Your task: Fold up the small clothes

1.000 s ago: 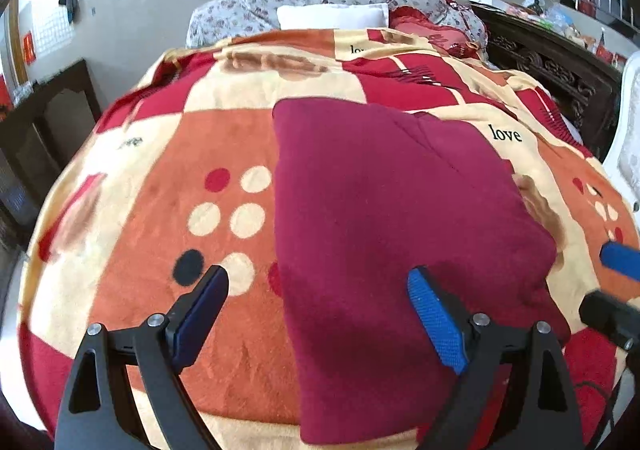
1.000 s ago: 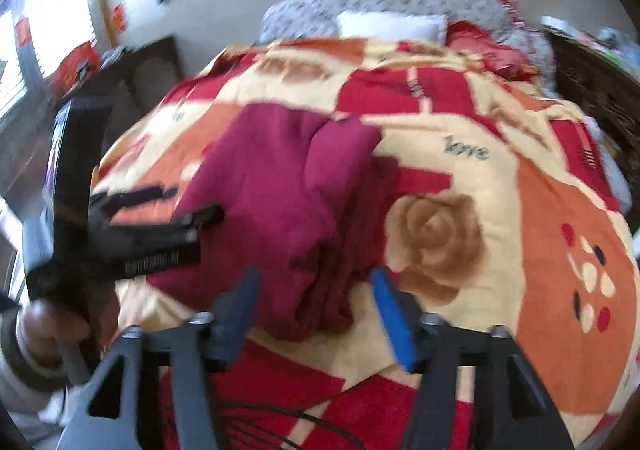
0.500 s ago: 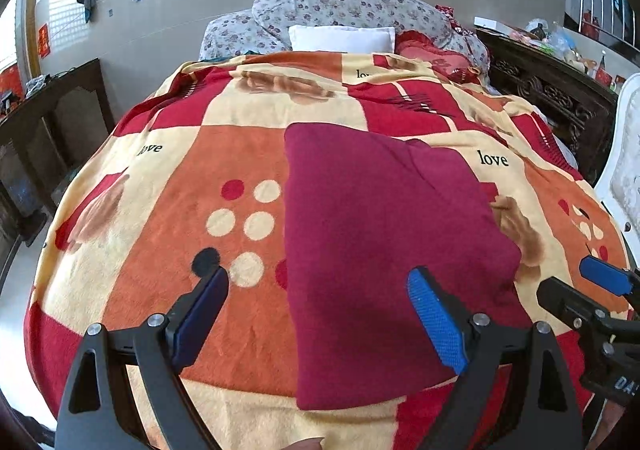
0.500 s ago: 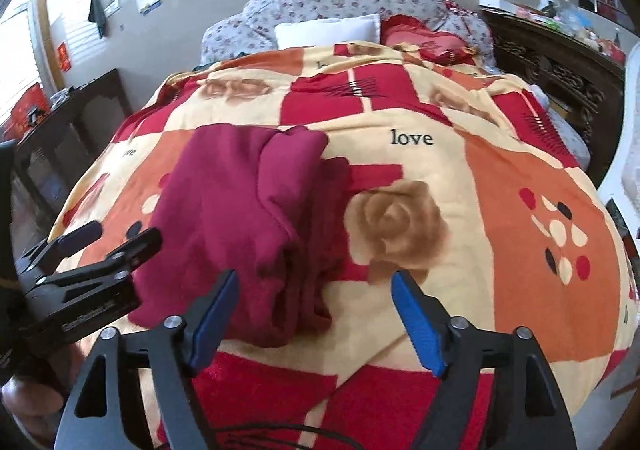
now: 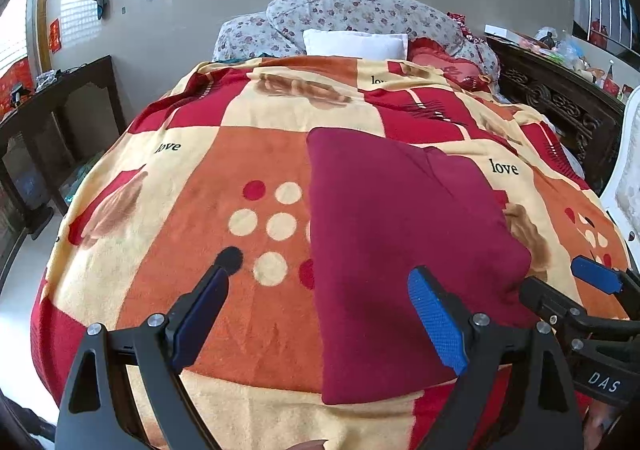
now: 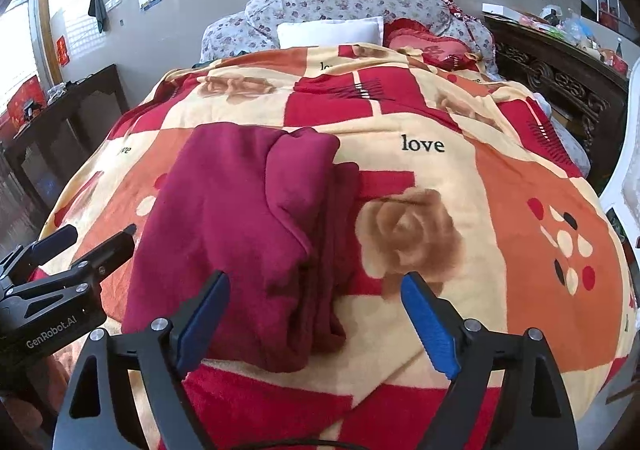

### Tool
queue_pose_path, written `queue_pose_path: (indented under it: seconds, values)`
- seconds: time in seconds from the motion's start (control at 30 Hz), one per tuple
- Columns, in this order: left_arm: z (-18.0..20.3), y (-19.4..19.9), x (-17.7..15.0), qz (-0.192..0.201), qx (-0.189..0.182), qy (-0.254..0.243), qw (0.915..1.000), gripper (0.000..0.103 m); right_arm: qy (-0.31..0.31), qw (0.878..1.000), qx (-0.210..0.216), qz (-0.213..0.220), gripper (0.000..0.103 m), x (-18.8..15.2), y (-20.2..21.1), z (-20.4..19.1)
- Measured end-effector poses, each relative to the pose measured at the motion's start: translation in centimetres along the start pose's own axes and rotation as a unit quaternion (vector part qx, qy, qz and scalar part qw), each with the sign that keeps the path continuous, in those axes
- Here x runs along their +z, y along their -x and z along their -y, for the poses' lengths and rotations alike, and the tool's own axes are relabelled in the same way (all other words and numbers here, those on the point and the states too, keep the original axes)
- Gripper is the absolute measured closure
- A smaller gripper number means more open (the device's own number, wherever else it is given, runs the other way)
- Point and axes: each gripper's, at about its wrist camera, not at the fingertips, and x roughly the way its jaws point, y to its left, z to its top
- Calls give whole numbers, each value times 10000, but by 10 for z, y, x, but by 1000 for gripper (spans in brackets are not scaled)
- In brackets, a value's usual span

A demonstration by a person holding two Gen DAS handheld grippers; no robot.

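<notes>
I have both claws spread wide and holding nothing: the left gripper (image 5: 316, 308) and the right gripper (image 6: 314, 316) hang above the near edge of the patterned red, orange and cream fleece blanket (image 5: 208, 178) that covers the bed.

The folded dark-red soft knit garment (image 6: 240, 230) lies just ahead of them, under the left claw's right finger (image 5: 434, 324) and ahead of the right claw's left finger (image 6: 202, 320).

My worry is the loose side. Ahead of the right claw, layered edges bunch in ridges, and I judge that a pinch there could catch only the top layer, or snag the blanket's pile too, and drag the stack open. The fabric looks thick and limp, so a one-sided lift may let it slump.

I cannot tell what garment it is, nor how many layers sit underneath. Its nearest corner is partly screened by my own fingers, and the fisheye bends the bed's edges.
</notes>
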Motion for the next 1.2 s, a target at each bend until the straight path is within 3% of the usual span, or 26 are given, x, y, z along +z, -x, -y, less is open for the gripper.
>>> queue_pose_path:
  seconds: [1.2]
  values:
    - [-2,-11,-3,-127,-79,-31,9999,12,67,9997,44,-222,11,-3,-15,-8]
